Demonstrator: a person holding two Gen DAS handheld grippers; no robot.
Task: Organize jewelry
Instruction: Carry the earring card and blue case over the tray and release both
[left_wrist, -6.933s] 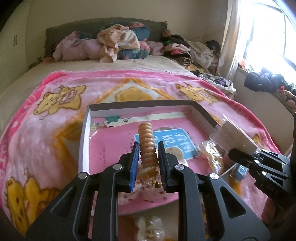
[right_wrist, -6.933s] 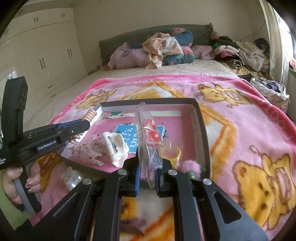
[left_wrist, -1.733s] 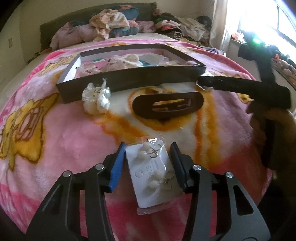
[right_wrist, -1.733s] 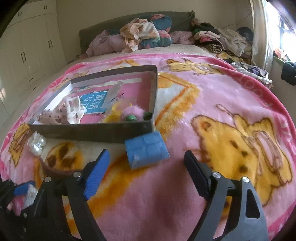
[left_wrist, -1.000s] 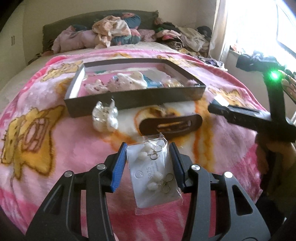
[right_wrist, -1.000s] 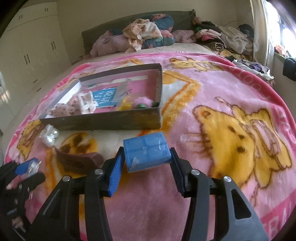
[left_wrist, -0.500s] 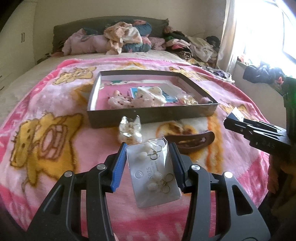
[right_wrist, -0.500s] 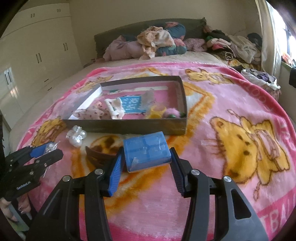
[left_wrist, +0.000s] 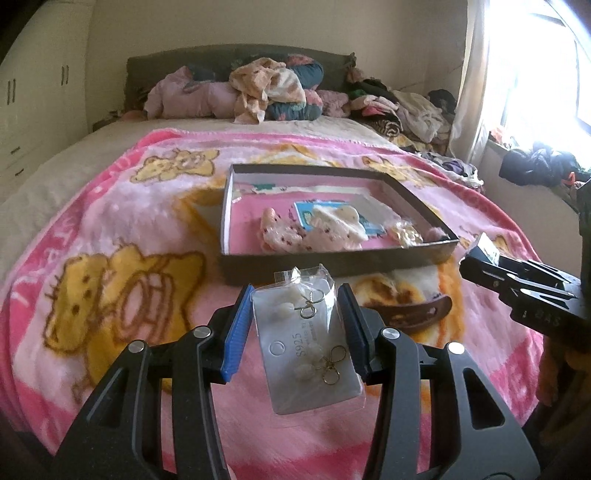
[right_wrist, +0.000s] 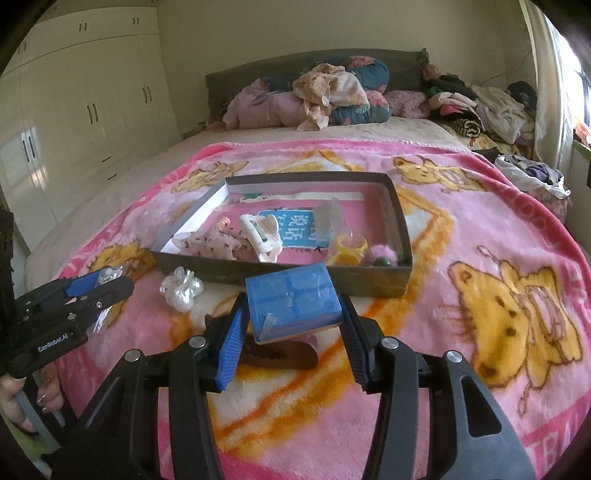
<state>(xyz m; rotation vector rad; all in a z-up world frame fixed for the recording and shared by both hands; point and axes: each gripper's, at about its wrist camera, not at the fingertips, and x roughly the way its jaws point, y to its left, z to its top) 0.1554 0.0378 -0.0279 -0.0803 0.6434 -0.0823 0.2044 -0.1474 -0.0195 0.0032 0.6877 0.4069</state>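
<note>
My left gripper (left_wrist: 295, 325) is shut on a clear bag holding a white earring card (left_wrist: 308, 345) with pearl and gold earrings, held above the pink blanket. My right gripper (right_wrist: 291, 325) is shut on a small blue plastic box (right_wrist: 292, 298), also lifted. The dark shallow tray (left_wrist: 332, 260) (right_wrist: 295, 275) lies ahead on the bed and holds hair clips, a clear bag, a yellow ring and a pink pom-pom. A brown hair clip (right_wrist: 284, 354) (left_wrist: 413, 310) and a clear bow clip (right_wrist: 181, 288) lie on the blanket before the tray.
The left gripper shows at the left of the right wrist view (right_wrist: 92, 291); the right gripper shows at the right of the left wrist view (left_wrist: 517, 288). Piled clothes (right_wrist: 325, 92) lie at the headboard. White wardrobes (right_wrist: 74, 110) stand to the left, a window to the right.
Both grippers have risen and drawn back from the blanket with their loads. The right gripper closed on the blue box about a second ago; the left kept hold of the earring card.
</note>
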